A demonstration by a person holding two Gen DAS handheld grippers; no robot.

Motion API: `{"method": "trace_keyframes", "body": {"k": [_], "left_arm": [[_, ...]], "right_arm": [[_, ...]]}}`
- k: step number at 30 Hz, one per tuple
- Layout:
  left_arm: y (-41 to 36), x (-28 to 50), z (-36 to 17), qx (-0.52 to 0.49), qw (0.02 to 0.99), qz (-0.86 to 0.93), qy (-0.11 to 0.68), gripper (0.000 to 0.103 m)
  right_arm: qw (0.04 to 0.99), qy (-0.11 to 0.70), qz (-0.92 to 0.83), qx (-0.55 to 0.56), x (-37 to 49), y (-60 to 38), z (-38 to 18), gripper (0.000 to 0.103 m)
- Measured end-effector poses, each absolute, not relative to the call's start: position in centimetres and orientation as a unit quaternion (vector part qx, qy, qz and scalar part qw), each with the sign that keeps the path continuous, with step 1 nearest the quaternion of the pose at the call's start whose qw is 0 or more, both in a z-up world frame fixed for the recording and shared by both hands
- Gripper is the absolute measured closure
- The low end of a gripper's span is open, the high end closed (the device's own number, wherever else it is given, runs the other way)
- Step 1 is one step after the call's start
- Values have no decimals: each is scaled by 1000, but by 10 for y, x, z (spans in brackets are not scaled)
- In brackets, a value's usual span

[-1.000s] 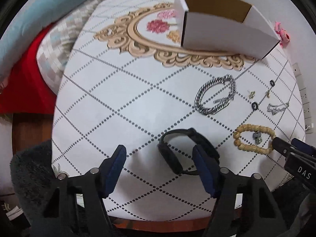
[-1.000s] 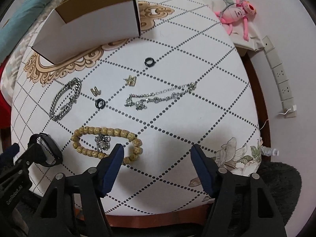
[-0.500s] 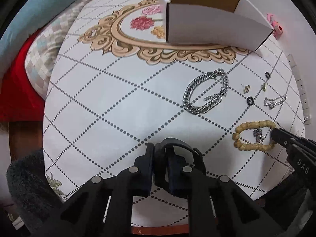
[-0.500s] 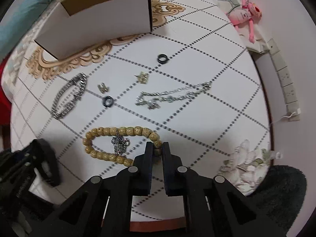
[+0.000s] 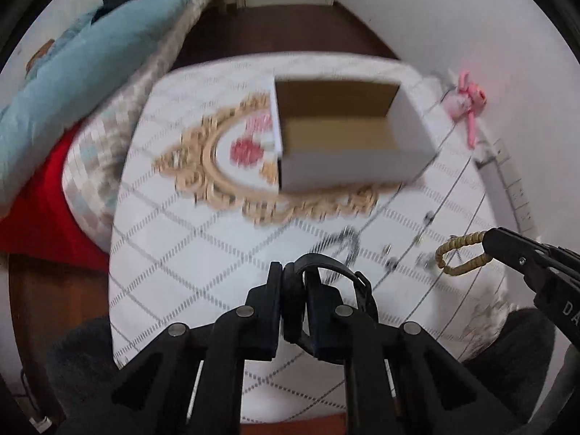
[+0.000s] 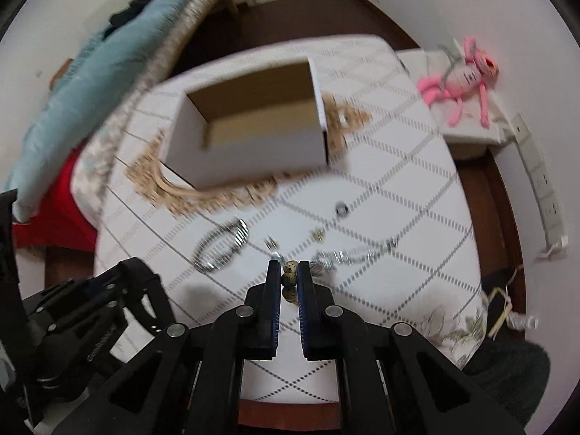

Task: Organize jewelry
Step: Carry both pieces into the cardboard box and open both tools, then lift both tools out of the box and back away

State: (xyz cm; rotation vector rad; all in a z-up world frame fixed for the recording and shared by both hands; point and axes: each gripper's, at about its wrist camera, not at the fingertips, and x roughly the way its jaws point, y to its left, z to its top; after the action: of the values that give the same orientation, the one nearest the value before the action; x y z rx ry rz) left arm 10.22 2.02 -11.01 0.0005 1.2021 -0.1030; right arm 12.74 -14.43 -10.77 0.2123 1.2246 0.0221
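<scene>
Above the table (image 5: 174, 239), both grippers had clamped and lifted: left gripper (image 5: 293, 282) pinching black band (image 5: 326, 266), right gripper (image 6: 290, 279) pinching bead bracelet (image 6: 290, 272), box (image 5: 348, 134) likely next.

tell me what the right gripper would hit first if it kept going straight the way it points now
Most likely the tablecloth, near the silver chain lying just past the right gripper, whose jaws are shut on the beaded bracelet. Blur and fisheye leave the exact spot unclear.

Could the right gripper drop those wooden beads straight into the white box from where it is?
Probably yes. The right gripper is shut on the bead bracelet, lifted off the table. The white box beyond it is open-topped, looks empty, and nothing stands between; only the silver chain bracelet lies flat below.
</scene>
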Motion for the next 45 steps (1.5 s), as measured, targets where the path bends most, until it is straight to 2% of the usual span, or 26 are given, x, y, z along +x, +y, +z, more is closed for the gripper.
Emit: {"method": "trace_keyframes", "body": {"k": [7, 10, 18, 24, 25, 27, 29, 30, 31, 32, 33, 35, 37, 38, 39, 45], "left_arm": [[14, 161, -78, -10, 845, -53, 533, 94], [12, 183, -74, -14, 848, -52, 527, 93], [12, 241, -91, -42, 827, -62, 557, 93], [14, 265, -113, -53, 811, -32, 582, 90], [13, 267, -115, -54, 810, -32, 583, 85], [13, 270, -116, -47, 812, -26, 582, 66], [12, 271, -115, -36, 819, -21, 573, 43], [12, 270, -112, -23, 825, -14, 564, 37], [13, 272, -112, -17, 827, -8, 561, 26], [15, 271, -110, -11, 832, -3, 555, 20], [17, 271, -109, -11, 834, 0, 551, 18], [22, 269, -108, -11, 840, 8, 543, 1], [24, 265, -106, -7, 846, 13, 533, 0], [24, 264, -107, -4, 848, 15, 530, 0], [25, 260, -107, 2, 850, 19, 527, 0], [24, 250, -115, 10, 847, 20, 531, 0]], "right_arm": [[847, 522, 43, 96, 177, -151, -40, 94], [854, 511, 50, 84, 209, -149, -27, 94], [836, 539, 62, 77, 279, -144, -54, 94], [819, 563, 77, 78, 312, -141, -79, 94], [814, 570, 78, 78, 317, -141, -83, 94], [801, 588, 81, 78, 324, -141, -95, 93], [792, 602, 74, 77, 326, -143, -107, 91], [791, 604, 65, 73, 326, -145, -111, 81], [791, 605, 60, 70, 324, -147, -113, 72], [792, 605, 54, 66, 322, -149, -114, 57], [794, 603, 46, 61, 320, -151, -114, 46], [799, 601, 21, 32, 314, -153, -116, 39], [802, 598, 0, 5, 309, -153, -119, 25], [801, 598, -12, -7, 306, -153, -122, 10], [802, 597, -21, -17, 304, -154, -125, 2], [802, 595, -44, -29, 291, -155, -138, 0]]}}
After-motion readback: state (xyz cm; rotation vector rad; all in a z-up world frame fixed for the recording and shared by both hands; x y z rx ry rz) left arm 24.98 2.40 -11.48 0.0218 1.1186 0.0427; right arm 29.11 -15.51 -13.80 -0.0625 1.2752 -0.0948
